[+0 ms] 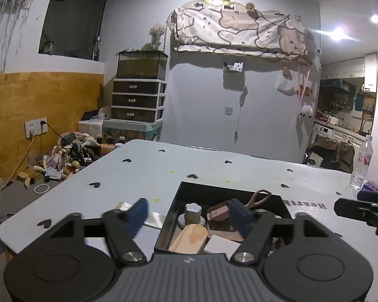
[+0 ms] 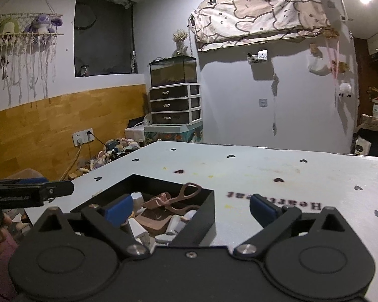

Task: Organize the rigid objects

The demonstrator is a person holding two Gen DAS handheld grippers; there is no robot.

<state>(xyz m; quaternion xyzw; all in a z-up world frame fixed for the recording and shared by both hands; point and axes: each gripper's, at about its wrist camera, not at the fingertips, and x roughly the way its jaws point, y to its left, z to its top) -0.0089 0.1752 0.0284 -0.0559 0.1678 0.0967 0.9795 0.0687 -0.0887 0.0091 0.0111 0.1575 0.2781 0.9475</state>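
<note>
A black open box (image 1: pixel 229 188) sits on the white table (image 1: pixel 143 171) with heart marks. In it lie a wooden stick (image 1: pixel 189 236), a metal knob (image 1: pixel 192 214), a brown leather piece (image 1: pixel 219 214) and a white card (image 1: pixel 221 245). The right wrist view shows the box (image 2: pixel 168 180) holding pink scissor-like tongs (image 2: pixel 181 196) and white blocks (image 2: pixel 138 229). My left gripper (image 1: pixel 189 214) is open at the box's near left corner, nothing between its fingers. My right gripper (image 2: pixel 191 209) is open wide and empty, one finger over the box, the other over bare table.
A clear water bottle (image 1: pixel 363 161) and a purple packet (image 1: pixel 373 186) stand at the table's far right. A crumpled wrapper (image 1: pixel 153 217) lies left of the box. Toys (image 1: pixel 70 151) litter the floor beyond the table's left edge, near a drawer unit (image 1: pixel 138 100).
</note>
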